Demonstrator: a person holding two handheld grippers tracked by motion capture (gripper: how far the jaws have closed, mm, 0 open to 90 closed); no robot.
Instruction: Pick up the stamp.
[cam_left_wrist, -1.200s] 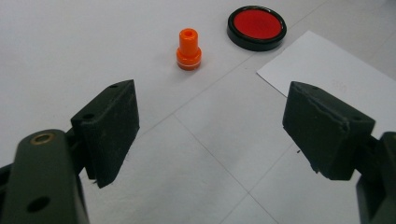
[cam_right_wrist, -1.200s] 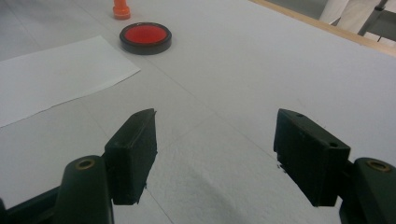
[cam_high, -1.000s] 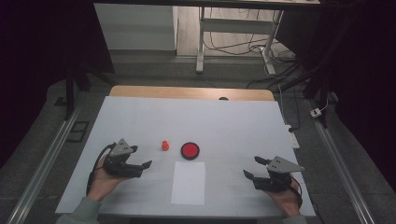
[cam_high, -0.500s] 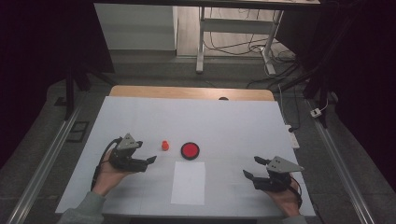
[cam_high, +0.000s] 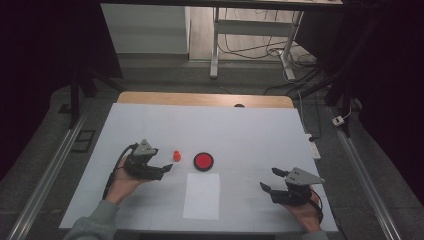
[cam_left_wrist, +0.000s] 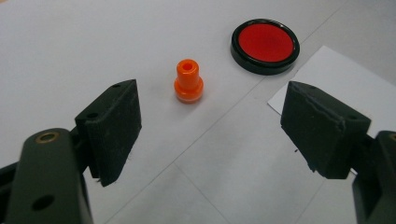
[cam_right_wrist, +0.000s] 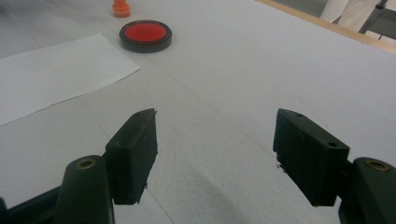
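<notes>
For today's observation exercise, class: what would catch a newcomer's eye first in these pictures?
Two spots of colour on the pale table: a small orange stamp standing upright, and right of it a round red ink pad in a black case. The left gripper has its jaws wide open just short of the stamp. A white sheet of paper lies in front of the pad, and the right gripper rests open farther right.

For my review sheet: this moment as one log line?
left claw: open, nearing orange stamp | right claw: open, idle | ink pad, paper: untouched
</notes>
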